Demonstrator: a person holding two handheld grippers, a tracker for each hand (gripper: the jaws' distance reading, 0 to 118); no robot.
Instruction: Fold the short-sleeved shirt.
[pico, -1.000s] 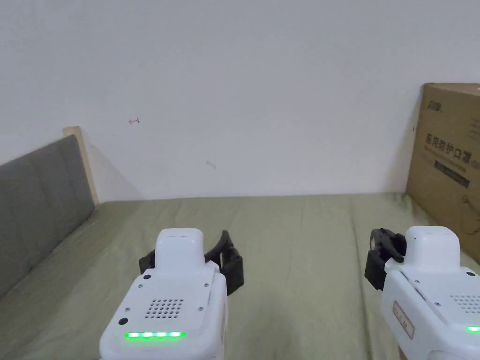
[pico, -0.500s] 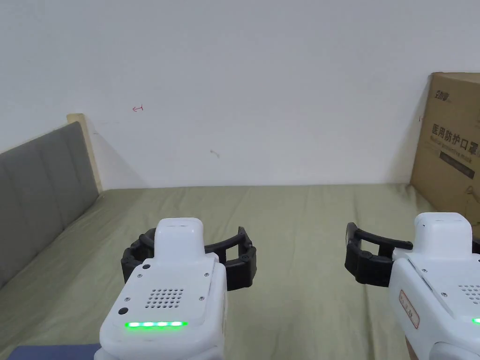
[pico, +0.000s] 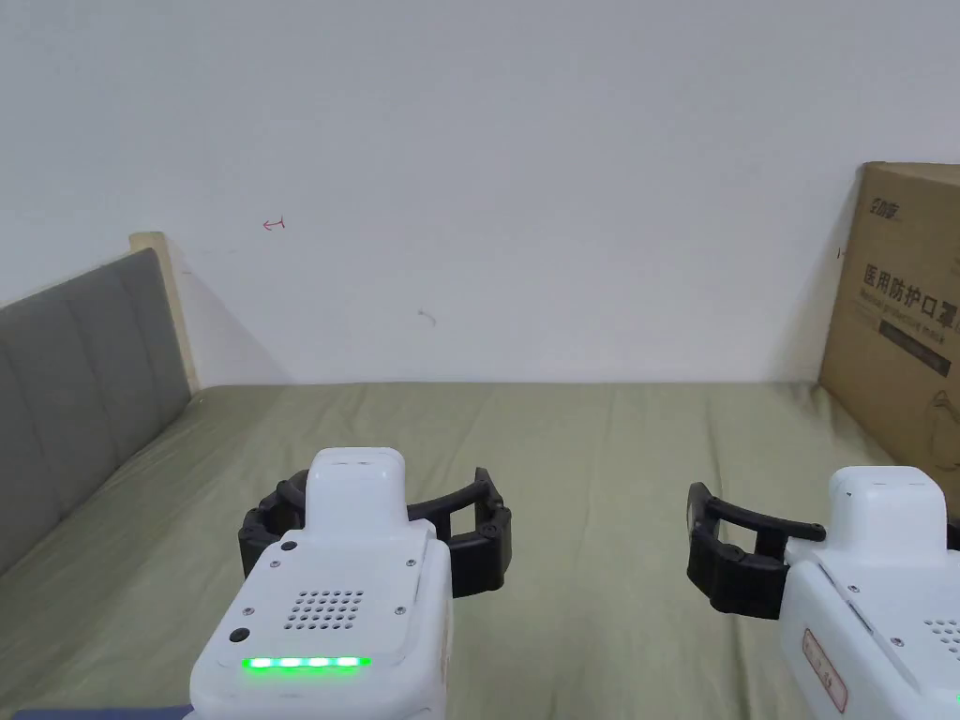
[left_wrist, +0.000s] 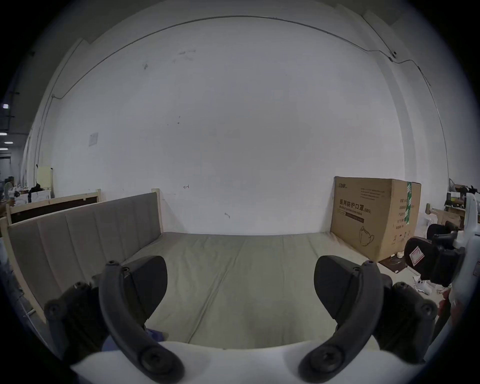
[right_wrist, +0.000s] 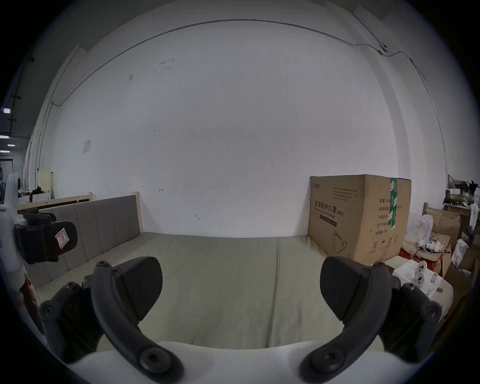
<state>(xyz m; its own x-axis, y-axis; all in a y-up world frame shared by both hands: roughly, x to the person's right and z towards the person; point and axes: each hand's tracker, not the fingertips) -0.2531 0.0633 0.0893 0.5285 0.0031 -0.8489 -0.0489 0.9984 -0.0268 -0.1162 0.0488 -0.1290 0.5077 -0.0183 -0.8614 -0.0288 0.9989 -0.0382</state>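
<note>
Both white-bodied handheld tongs with black curved jaws are held level above the olive-green sheeted bed (pico: 581, 487), pointing toward the white wall at 12 o'clock. The left tongs (pico: 375, 539) have their jaws spread wide with nothing between them, as their own view confirms (left_wrist: 240, 283); the right tongs (right_wrist: 241, 280) are likewise spread and empty. In the head view the right tongs (pico: 750, 562) sit at about 4 o'clock. This reads as a ready posture: jaws apart and pointed forward, so either tool can close on cloth once lowered.

The short-sleeved shirt cannot be identified with certainty. A sliver of blue fabric (left_wrist: 153, 333) lies at 7 o'clock under the left tongs (too little is exposed to name it), and a matching blue strip (pico: 103, 714) meets the bottom edge of the head view. If this is the garment, it lies at the near edge of the bed, below the tools, and folding has probably not begun.

A grey padded headboard (pico: 75, 403) bounds the bed at 9 o'clock; a brown printed cardboard box (pico: 905, 309) stands at 3 o'clock.
</note>
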